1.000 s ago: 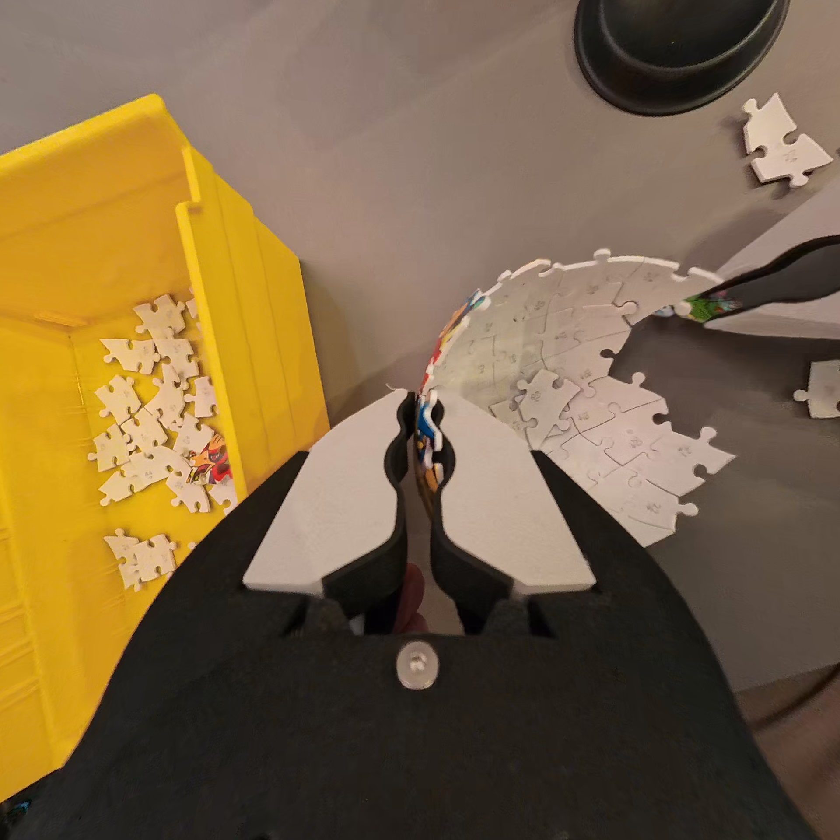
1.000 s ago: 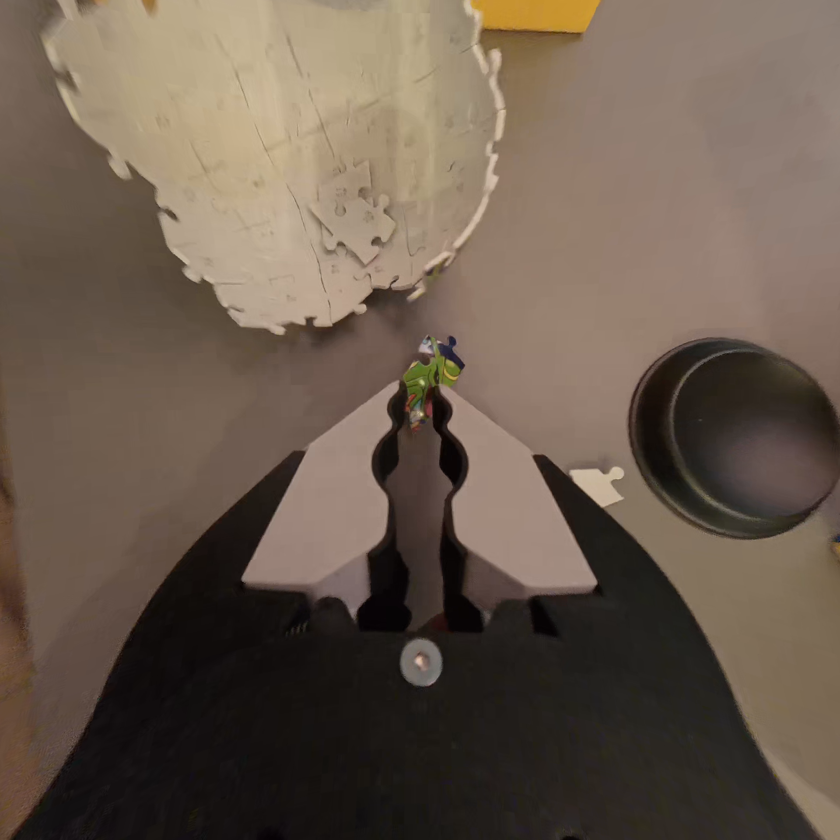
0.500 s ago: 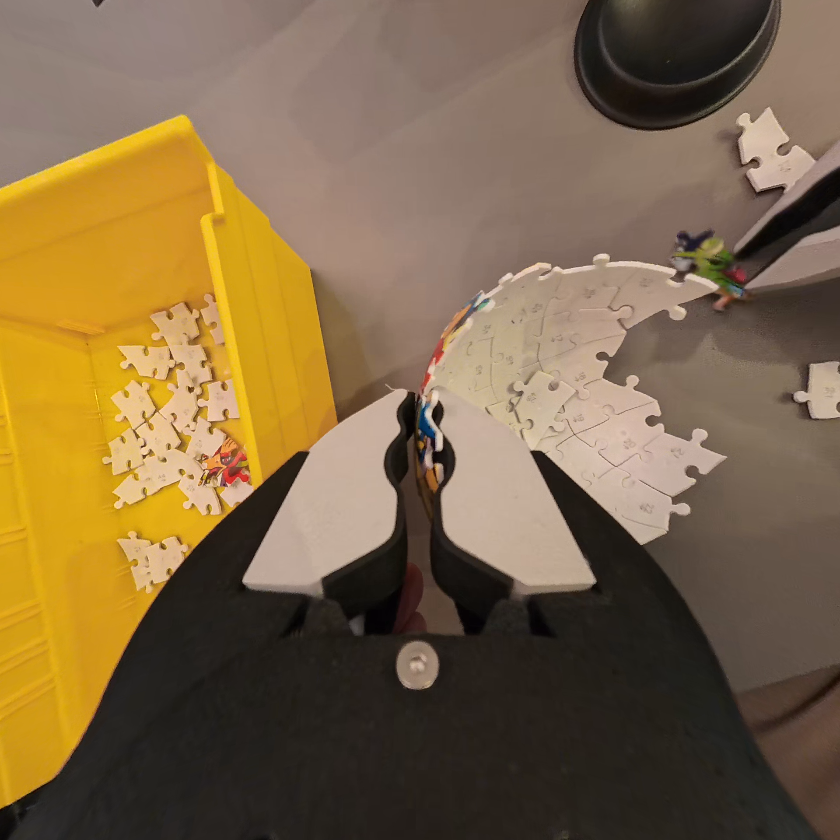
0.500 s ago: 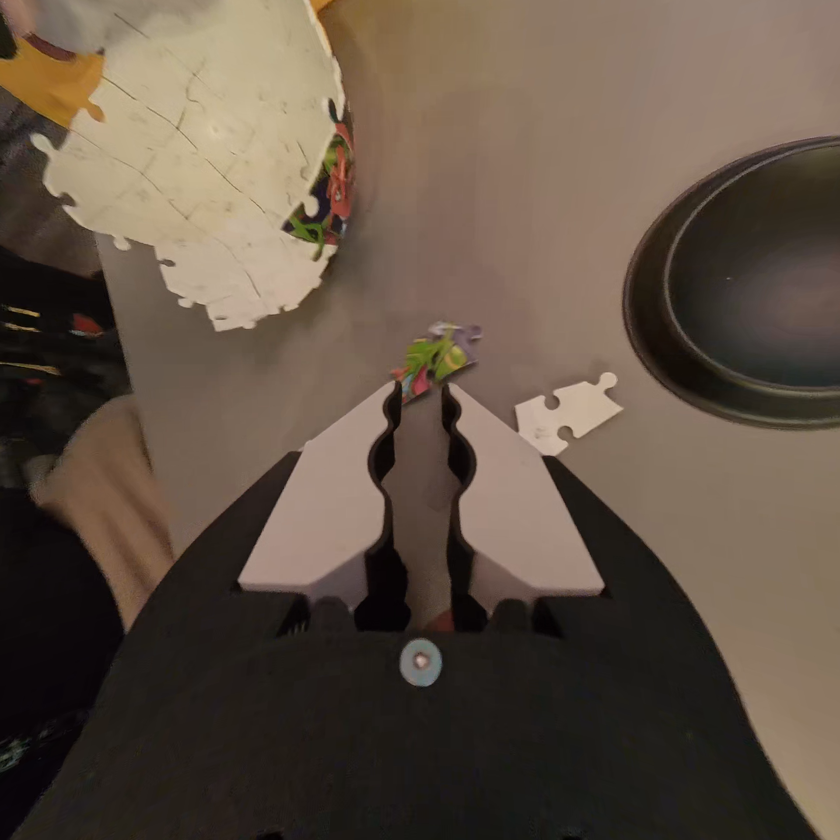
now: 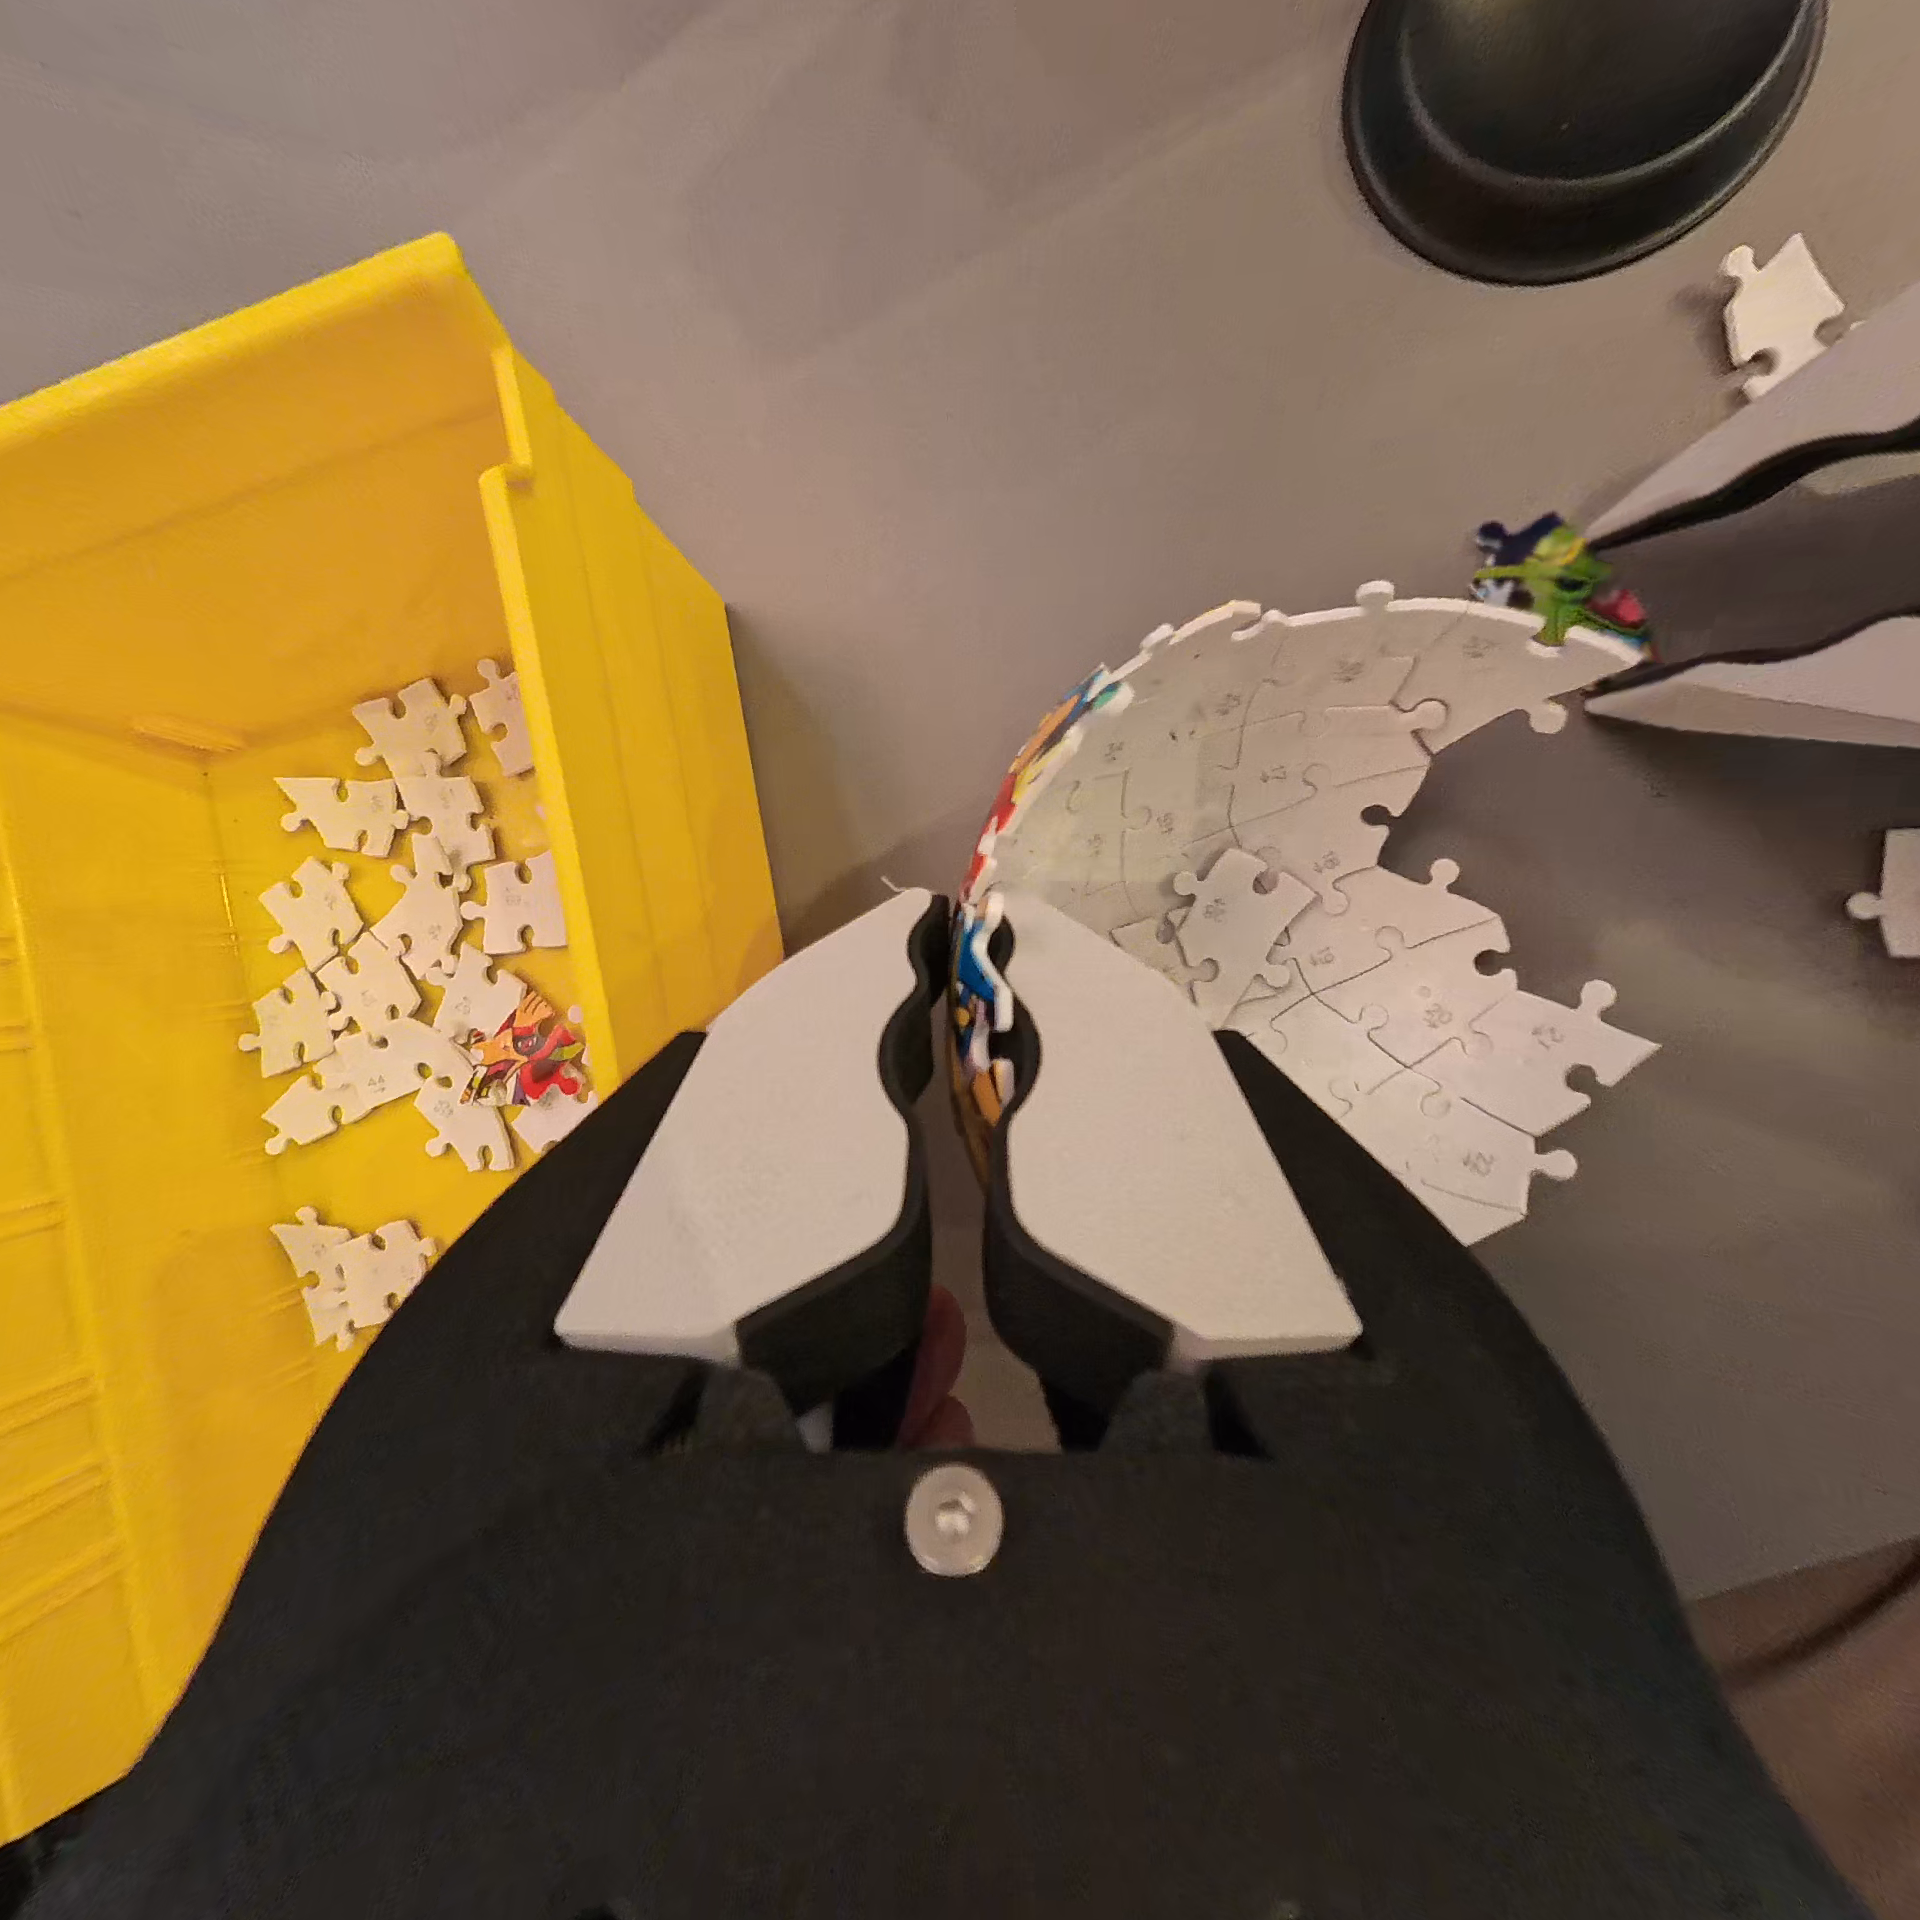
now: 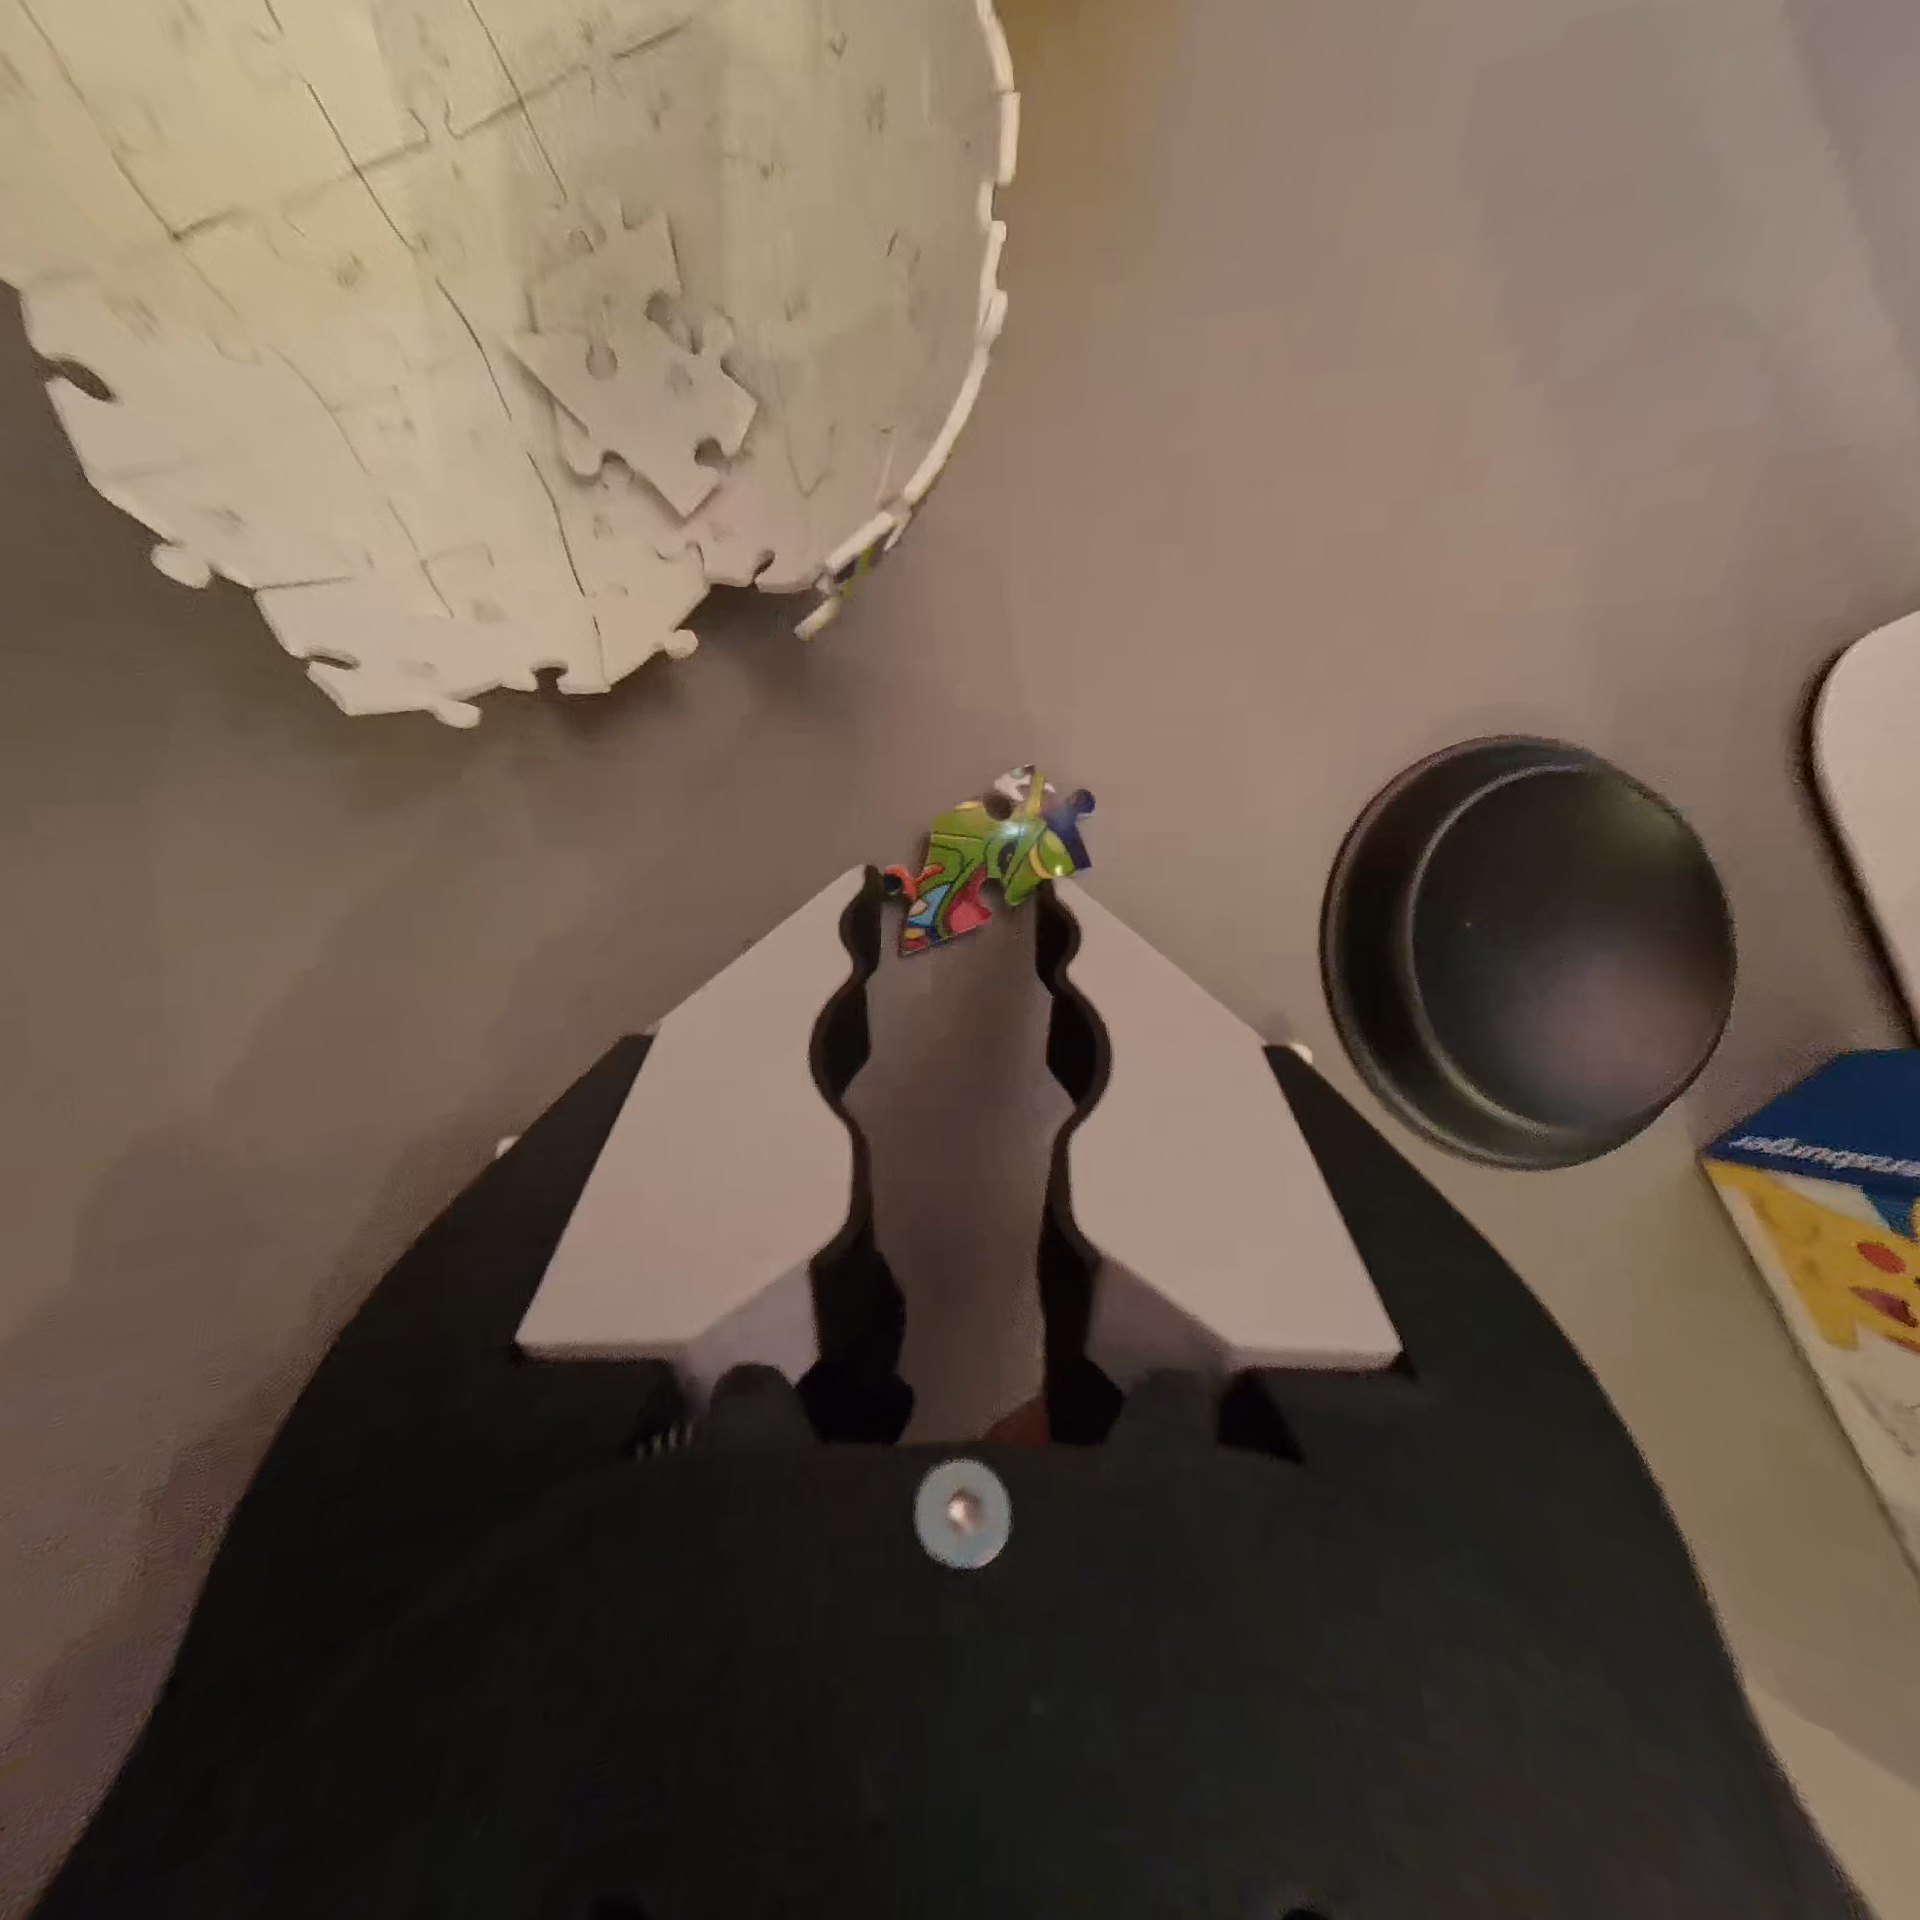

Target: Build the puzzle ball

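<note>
The partly built puzzle ball (image 5: 1299,790) is a curved shell with its white inner side facing me. My left gripper (image 5: 971,920) is shut on the shell's coloured near rim and holds it up. One loose white piece (image 5: 1236,904) lies inside the shell. My right gripper (image 6: 961,883) holds a green printed puzzle piece (image 6: 987,862) across its width between the fingertips, with the jaws partly apart. In the left wrist view this piece (image 5: 1558,582) sits at the far tip of the shell's rim. In the right wrist view the shell (image 6: 416,312) fills the upper left.
A yellow bin (image 5: 582,644) with several loose pieces stands to the left. A black bowl (image 5: 1579,125) (image 6: 1527,956) sits on the grey table. Loose white pieces (image 5: 1777,312) (image 5: 1891,904) lie near it. A printed box (image 6: 1829,1226) is at the right edge. About 15 centimetres separates my left fingertips from my right.
The right gripper swung back toward the shell's rim with the green piece. Its jaws have spread wider and the piece has turned flatter between the tips. The left gripper kept its hold.
</note>
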